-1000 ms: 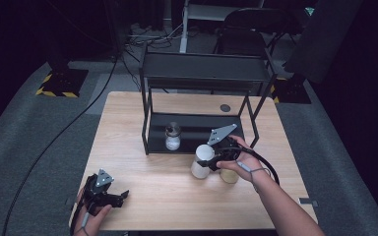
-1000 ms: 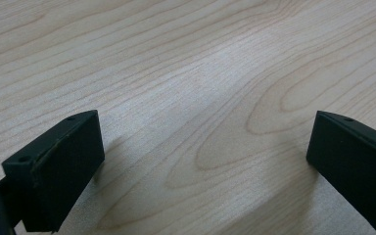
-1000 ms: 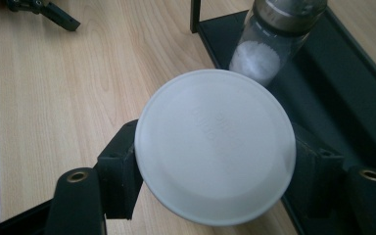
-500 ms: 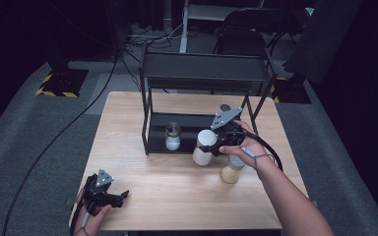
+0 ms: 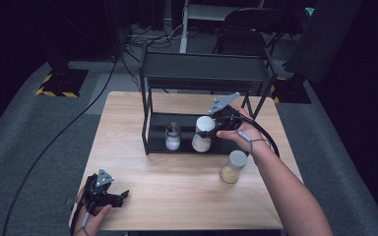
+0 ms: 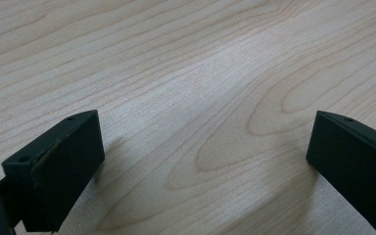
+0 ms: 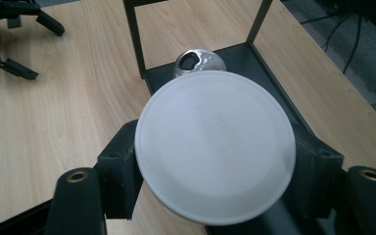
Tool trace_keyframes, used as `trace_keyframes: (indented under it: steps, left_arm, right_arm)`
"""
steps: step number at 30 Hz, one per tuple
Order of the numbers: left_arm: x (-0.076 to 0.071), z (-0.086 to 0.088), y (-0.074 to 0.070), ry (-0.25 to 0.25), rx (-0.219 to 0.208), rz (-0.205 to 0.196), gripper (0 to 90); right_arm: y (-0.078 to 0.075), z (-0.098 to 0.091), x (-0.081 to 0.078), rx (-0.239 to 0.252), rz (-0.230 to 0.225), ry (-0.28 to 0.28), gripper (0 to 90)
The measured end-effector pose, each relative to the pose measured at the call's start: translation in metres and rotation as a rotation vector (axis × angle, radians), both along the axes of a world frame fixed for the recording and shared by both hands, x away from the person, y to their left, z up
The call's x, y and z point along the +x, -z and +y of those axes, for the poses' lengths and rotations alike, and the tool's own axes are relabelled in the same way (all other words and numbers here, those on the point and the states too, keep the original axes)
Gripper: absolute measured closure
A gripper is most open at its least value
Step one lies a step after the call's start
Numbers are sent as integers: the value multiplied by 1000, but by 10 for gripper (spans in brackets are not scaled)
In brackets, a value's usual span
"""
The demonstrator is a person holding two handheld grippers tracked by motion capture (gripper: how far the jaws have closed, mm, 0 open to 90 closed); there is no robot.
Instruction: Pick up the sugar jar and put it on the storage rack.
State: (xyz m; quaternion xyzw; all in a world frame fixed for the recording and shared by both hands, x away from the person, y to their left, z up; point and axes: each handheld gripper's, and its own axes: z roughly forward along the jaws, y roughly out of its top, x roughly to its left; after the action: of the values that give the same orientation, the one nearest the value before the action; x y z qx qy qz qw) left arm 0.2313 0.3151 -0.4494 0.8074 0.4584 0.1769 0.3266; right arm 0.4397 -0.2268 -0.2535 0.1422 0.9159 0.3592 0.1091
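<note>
Wooden surface (image 5: 177,172) carries a black metal shelf rack (image 5: 204,73). At the rack's lower shelf, the right hand-held gripper (image 5: 207,132) is clamped on a white-lidded jar (image 5: 203,133), held off the surface at the shelf's front edge, beside a small silver-capped jar (image 5: 172,136). A yellow-filled jar (image 5: 234,167) stands on the surface nearby. The left hand-held gripper (image 5: 120,196) rests at the near corner, its jaws spread wide.
</note>
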Motion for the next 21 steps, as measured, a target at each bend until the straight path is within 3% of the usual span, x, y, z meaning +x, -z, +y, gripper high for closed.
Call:
trace_keyframes:
  steps: [9, 21]
  left_arm:
    - [0, 0, 0, 1, 1, -2, 5]
    - [0, 0, 0, -1, 0, -1, 5]
  right_arm:
    - [16, 15, 19, -24, 15, 7, 335]
    - [41, 22, 38, -13, 49, 41, 335]
